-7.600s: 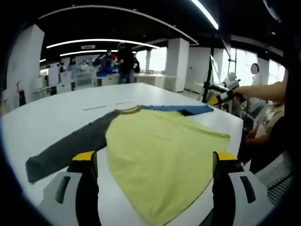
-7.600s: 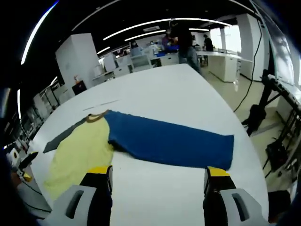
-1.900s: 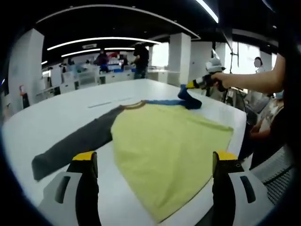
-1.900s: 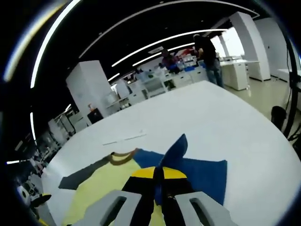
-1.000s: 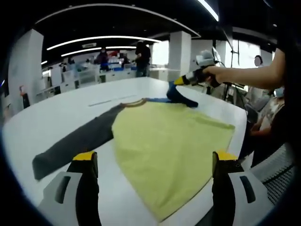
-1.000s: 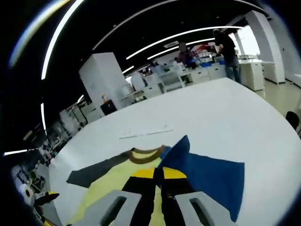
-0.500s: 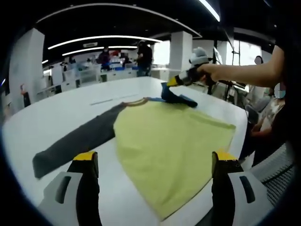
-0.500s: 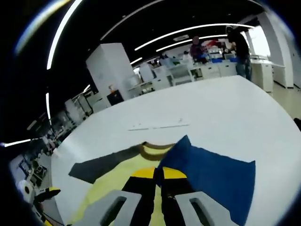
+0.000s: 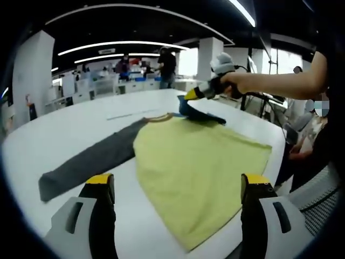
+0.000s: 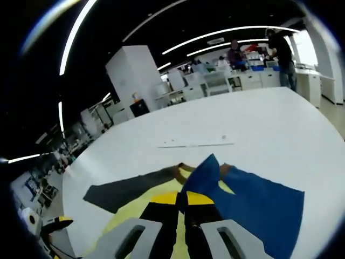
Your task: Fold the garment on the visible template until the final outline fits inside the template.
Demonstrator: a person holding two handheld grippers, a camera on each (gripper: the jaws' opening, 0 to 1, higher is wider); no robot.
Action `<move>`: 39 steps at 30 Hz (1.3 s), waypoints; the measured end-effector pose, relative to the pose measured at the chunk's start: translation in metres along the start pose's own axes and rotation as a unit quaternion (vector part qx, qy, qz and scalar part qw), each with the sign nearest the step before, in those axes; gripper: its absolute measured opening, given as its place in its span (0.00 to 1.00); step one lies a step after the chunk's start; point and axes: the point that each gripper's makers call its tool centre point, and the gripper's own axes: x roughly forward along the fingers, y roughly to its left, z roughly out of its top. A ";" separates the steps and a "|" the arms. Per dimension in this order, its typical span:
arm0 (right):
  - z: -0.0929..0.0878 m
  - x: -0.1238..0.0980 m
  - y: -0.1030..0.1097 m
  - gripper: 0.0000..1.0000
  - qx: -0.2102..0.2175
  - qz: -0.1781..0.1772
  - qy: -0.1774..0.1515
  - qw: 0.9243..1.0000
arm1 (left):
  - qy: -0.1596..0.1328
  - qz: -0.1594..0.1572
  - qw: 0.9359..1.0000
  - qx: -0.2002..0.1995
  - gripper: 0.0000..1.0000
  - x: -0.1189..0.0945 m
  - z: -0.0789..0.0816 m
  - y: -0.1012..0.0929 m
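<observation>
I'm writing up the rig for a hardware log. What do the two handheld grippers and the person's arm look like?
The left gripper has two black jaws with yellow tips on light grey housings. The right gripper has matching black jaws, yellow tips and grey housings; in the left gripper view it shows as a black body with a yellow tip and a pale grey top part. The arm behind it is bare, with no sleeve in view.

A yellow shirt lies flat on a white table. Its grey sleeve stretches outward; its blue sleeve is lifted over the collar.
</observation>
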 end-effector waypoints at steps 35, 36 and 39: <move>0.009 0.043 0.087 0.00 -0.090 0.080 0.015 0.993 | 0.012 0.015 1.000 -0.003 0.94 -0.002 -0.011 0.008; 0.007 0.044 0.090 0.00 -0.104 0.084 0.019 0.991 | 0.012 0.015 1.000 -0.003 0.94 -0.002 -0.011 0.008; 0.003 0.046 0.097 0.00 -0.143 0.089 0.027 0.985 | 0.011 0.015 1.000 -0.003 0.94 -0.001 -0.012 0.008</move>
